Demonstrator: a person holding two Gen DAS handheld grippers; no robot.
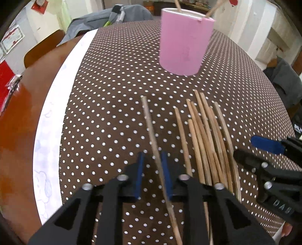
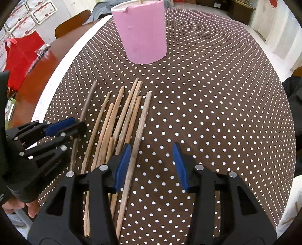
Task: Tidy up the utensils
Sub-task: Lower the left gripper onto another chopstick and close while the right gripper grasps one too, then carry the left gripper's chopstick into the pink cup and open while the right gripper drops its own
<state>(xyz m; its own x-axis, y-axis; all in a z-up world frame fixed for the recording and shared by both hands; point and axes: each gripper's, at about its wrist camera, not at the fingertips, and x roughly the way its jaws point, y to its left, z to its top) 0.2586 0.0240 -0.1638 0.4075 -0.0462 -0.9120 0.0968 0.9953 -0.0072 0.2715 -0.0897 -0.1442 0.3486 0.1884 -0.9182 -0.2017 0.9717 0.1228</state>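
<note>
Left hand-held gripper (image 1: pixel 152 173): straddling one dark chopstick (image 1: pixel 151 130), pads (image 1: pixel 140 169) parted, not visibly clamping.
Right hand-held gripper (image 2: pixel 152 165): gaping wide, grasping nothing, hovering just right of the pile.
Chopstick pile (image 2: pixel 120 120): lying flat on the dotted tabletop (image 2: pixel 217 105), long axes running toward the pink cup (image 2: pixel 141 32).
Pink cup: standing upright beyond the pile, holding two sticks (image 1: pixel 212 9).

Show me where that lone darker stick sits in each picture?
Left wrist view: the dark stick runs up the lower middle, between the left claw's pads.
Right wrist view: the stick is leftmost in the pile, beside that claw.
Shared landmark: the pink cup.
</note>
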